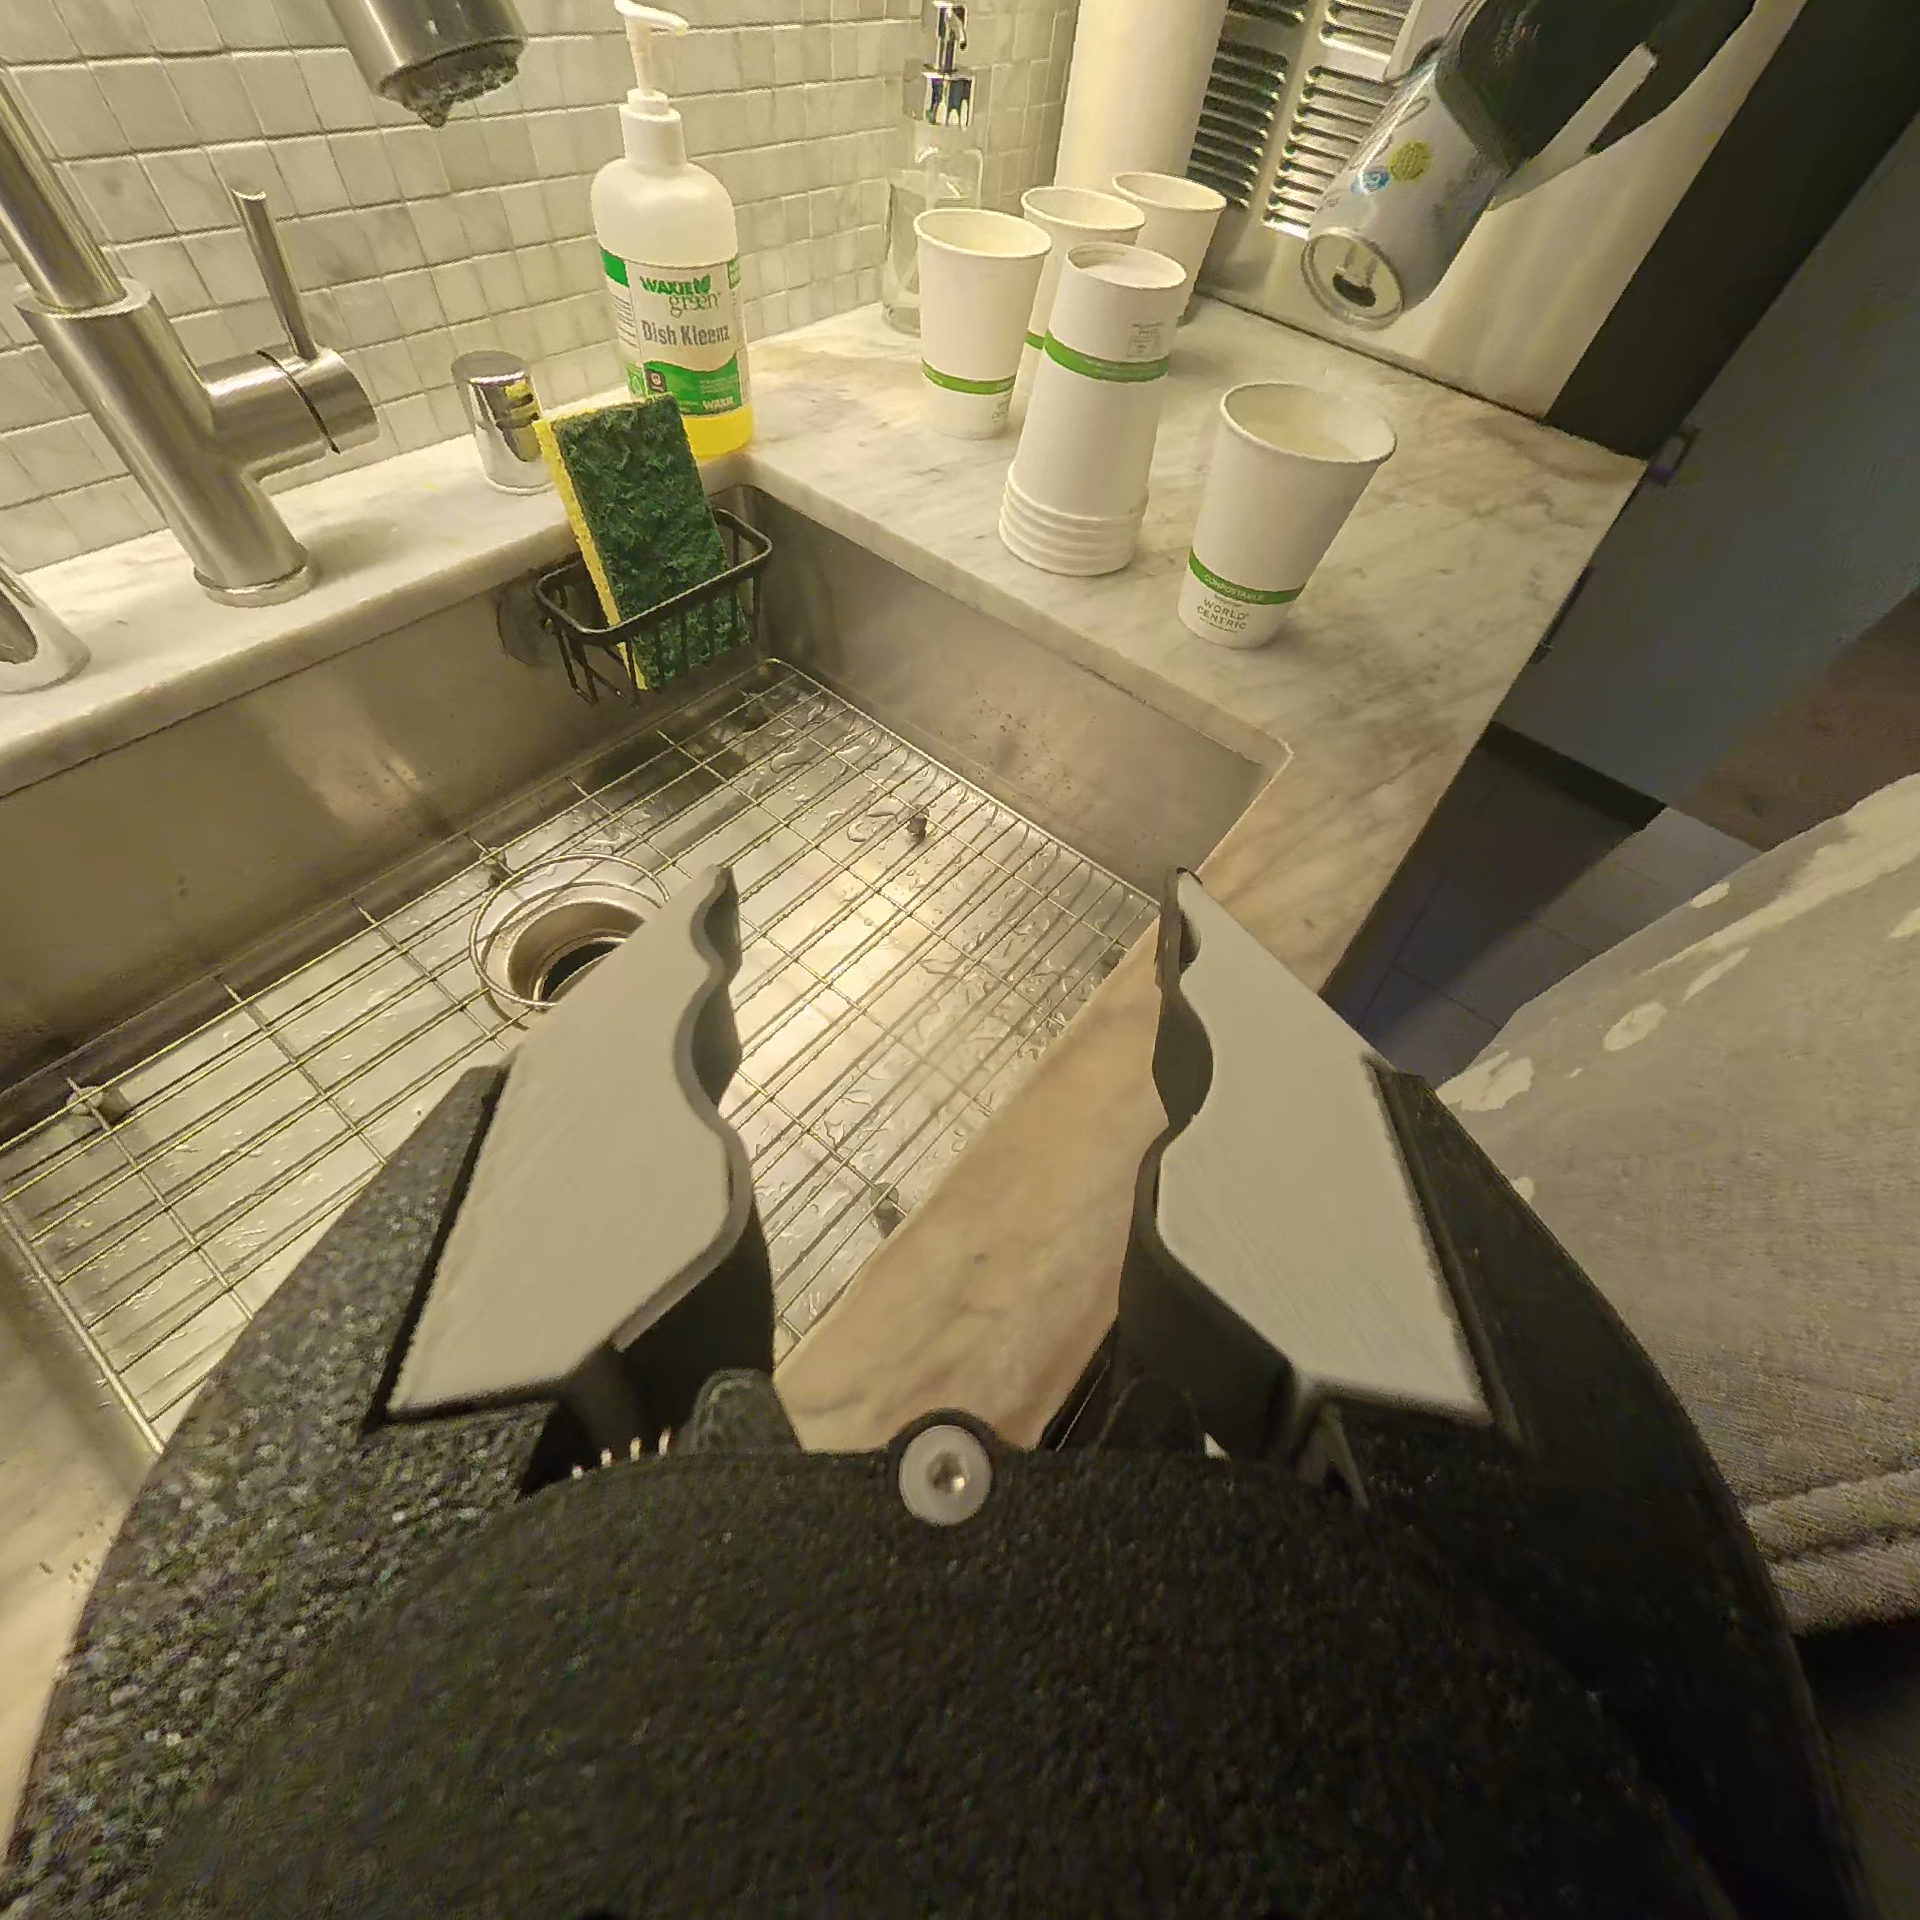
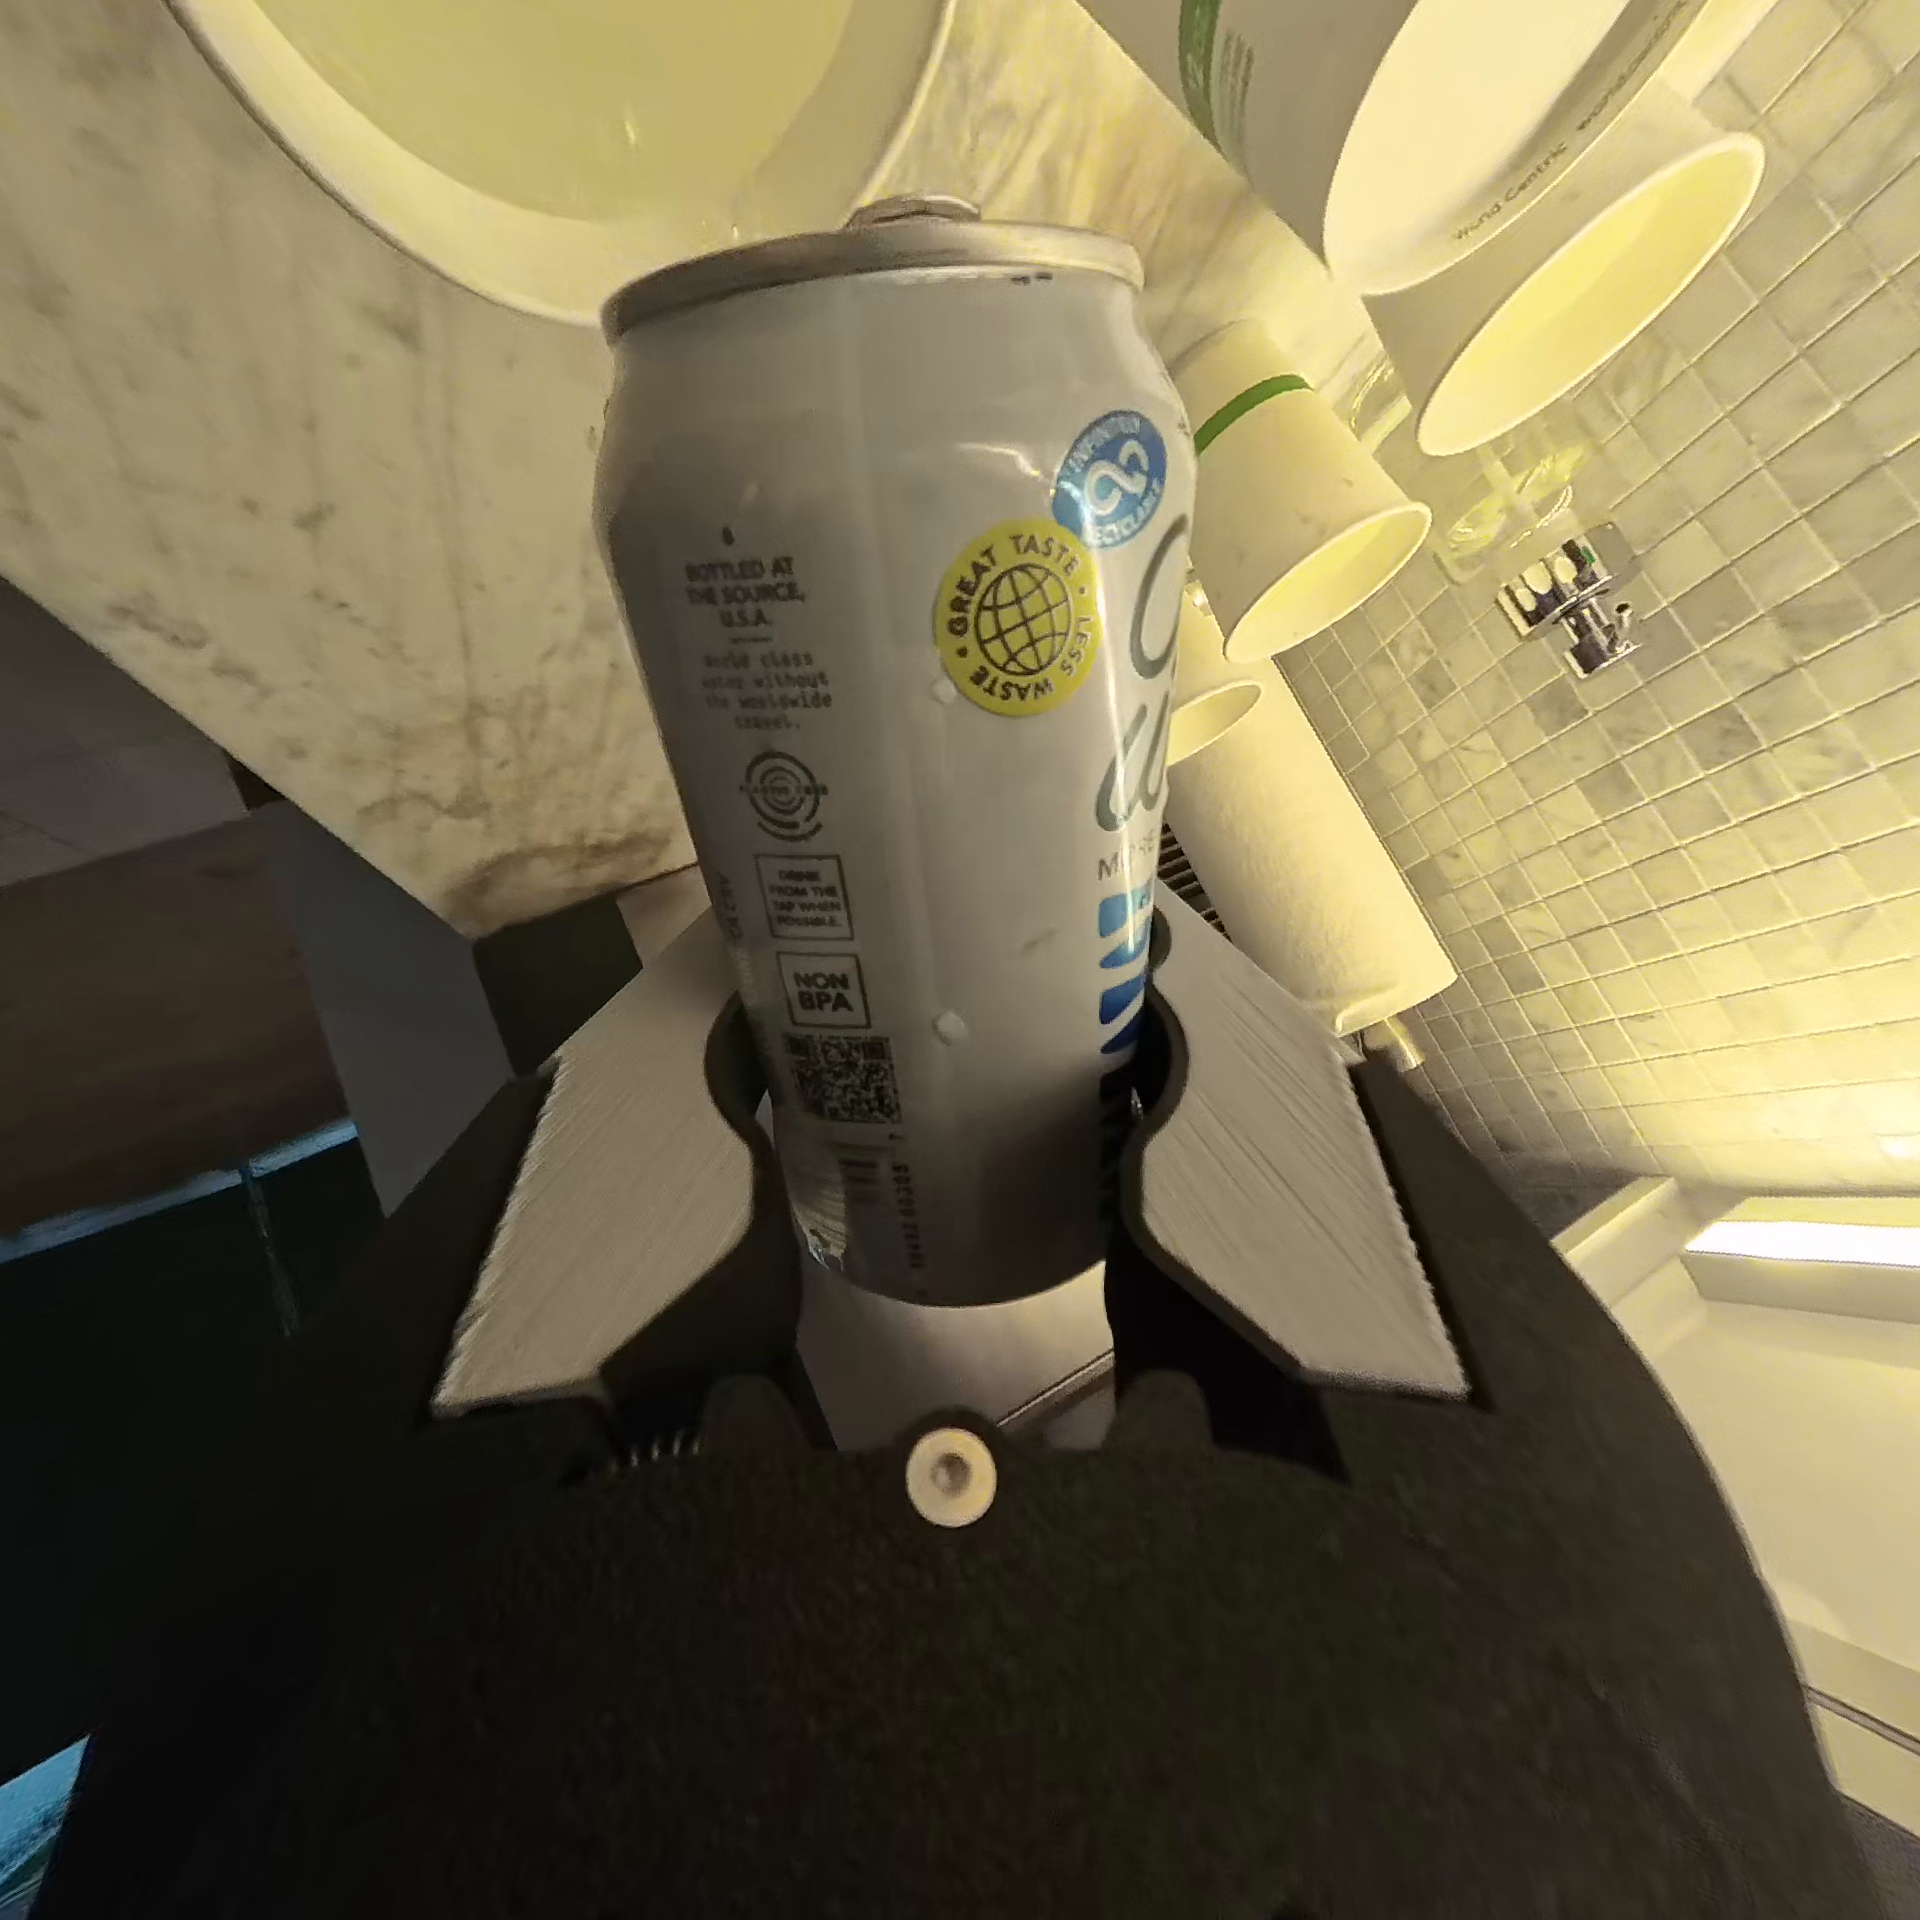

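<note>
Silver aluminium drink can w/ blue + yellow round stickers (image 2: 894,727) is clamped in right gripper (image 2: 940,997), grey fingers (image 2: 613,1174) pinching its lower body on both sides; can sticks out fwd past the fingertips, opened top end farthest from the gripper. In left wrist view same can (image 1: 1382,218) shows upper right, tipped mouth-down at a slant, up in the air above the white marble table (image 1: 1455,582), held by right gripper (image 1: 1527,94).

Nearest below the can: single white paper cup w/ green band (image 1: 1283,520), upright, open. Just left of it an upside-down stack of white paper cups (image 1: 1091,416), then three more upright white cups (image 1: 982,322) behind, near tiled wall.

Left gripper (image 1: 951,914) spread wide, nothing btwn fingers, hanging over front right corner of stainless steel sink (image 1: 312,748), one finger over wire grid (image 1: 831,862), other over table edge. Not touching anything visible.

Further out: green/yellow sponge (image 1: 634,520) standing in black wire caddy (image 1: 665,613) on sink back wall; white pump bottle of yellow dish soap (image 1: 670,270) behind it; steel tap (image 1: 135,364) at left; round drain (image 1: 566,935) in sink floor.
</note>
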Tool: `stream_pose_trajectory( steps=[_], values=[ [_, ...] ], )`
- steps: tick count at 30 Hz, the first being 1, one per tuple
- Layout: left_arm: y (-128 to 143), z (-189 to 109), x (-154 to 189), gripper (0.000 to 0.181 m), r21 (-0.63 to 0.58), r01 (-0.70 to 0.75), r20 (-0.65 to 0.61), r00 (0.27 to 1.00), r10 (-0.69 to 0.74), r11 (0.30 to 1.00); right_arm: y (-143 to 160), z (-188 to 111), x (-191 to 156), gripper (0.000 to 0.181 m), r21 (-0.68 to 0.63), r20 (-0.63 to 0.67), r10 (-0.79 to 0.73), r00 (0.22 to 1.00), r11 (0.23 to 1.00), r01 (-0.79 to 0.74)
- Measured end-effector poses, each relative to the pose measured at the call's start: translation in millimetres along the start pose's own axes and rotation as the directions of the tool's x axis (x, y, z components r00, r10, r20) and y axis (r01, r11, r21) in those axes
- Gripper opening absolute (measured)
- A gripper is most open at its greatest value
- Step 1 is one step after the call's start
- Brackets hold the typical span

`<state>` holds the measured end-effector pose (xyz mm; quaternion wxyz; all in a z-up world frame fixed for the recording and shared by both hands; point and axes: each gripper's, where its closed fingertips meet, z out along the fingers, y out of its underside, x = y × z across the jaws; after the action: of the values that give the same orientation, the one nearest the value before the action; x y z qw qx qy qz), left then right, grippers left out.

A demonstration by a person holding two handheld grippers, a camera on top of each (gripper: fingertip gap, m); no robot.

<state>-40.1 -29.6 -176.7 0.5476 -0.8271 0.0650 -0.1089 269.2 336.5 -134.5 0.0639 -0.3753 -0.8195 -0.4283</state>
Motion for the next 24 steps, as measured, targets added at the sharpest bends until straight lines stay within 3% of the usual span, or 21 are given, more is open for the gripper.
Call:
stream_pose_trajectory(
  steps=[18,24],
  values=[
    [-3.2,5.1,4.3,0.079,0.007,0.002,-0.013,1.000,-0.002,1.000,-12.3,4.4,-13.9,0.066,0.039,0.018,0.040,0.999,0.998,-0.041],
    [-7.4,4.7,2.4,0.079,0.017,0.013,-0.010,1.000,-0.013,1.000,-19.2,6.8,-30.5,0.066,0.152,0.158,0.261,0.952,0.946,-0.285]
  ],
)
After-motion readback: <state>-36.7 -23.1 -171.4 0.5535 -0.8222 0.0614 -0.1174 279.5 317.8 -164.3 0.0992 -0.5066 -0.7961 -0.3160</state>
